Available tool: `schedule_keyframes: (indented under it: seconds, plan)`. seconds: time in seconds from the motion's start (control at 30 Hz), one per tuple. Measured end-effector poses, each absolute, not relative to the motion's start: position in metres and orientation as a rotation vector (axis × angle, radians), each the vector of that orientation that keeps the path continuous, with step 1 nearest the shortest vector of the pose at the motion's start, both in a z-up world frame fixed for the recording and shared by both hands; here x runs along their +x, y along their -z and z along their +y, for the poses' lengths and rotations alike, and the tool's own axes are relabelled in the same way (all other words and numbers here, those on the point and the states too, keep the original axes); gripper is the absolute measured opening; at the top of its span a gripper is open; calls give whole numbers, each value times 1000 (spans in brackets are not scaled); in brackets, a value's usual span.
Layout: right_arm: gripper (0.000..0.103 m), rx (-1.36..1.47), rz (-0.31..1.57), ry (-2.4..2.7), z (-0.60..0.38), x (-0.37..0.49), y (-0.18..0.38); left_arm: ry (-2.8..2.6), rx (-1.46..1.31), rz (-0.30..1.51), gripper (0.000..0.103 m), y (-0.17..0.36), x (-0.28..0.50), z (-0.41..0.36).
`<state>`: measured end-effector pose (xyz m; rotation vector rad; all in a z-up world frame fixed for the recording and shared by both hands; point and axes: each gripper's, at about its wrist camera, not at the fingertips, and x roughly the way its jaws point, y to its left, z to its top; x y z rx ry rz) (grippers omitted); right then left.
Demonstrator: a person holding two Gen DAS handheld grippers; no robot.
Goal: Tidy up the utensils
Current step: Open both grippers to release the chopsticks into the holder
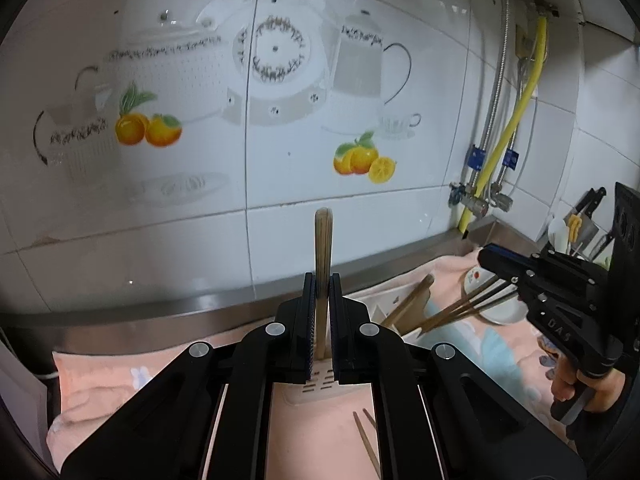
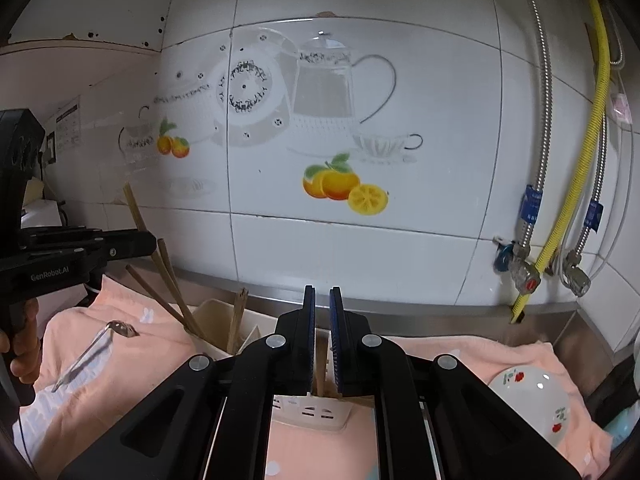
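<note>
My left gripper (image 1: 322, 280) is shut on a bundle of wooden chopsticks (image 1: 322, 240) that stands upright between its jaws, above a white slotted utensil holder (image 1: 316, 384). To the right, my right gripper (image 1: 486, 256) is shut on several chopsticks (image 1: 452, 310) that slant down and left toward the holder. In the right wrist view the right gripper (image 2: 322, 292) has the brown chopstick ends (image 2: 320, 384) pinched low between its jaws, over the holder (image 2: 308, 412). The left gripper (image 2: 150, 242) shows at the left, with its chopsticks (image 2: 172, 280) reaching into the holder's beige compartment (image 2: 216, 320).
A peach cloth (image 2: 440, 352) covers the steel counter below a tiled wall. A metal spoon (image 2: 96, 352) lies on the cloth at the left, two loose chopsticks (image 1: 366, 436) near the front. A white flowered bowl (image 2: 528, 404) sits at the right. Hoses and valves (image 2: 528, 272) run down the right corner.
</note>
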<state>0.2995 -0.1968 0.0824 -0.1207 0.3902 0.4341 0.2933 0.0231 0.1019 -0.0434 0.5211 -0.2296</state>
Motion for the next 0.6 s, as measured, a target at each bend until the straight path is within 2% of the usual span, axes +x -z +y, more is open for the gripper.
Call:
schedule_keyframes:
  seconds: [0.17, 0.33, 0.47, 0.53, 0.6]
  plan:
    - [24, -118, 376, -434, -204, 288, -85, 231, -37, 520, 9, -100, 286, 21]
    - [39, -110, 371, -450, -213, 263, -85, 215, -21, 505, 36, -100, 266, 19]
    - [47, -121, 394, -470, -215, 237, -72, 202, -10, 512, 45, -92, 247, 19]
    - [52, -116, 414, -485, -215, 227, -65, 197, -6, 523, 53, -84, 236, 20]
    - [52, -112, 437, -503, -215, 215, -55, 185, 2, 530, 57, -75, 224, 20]
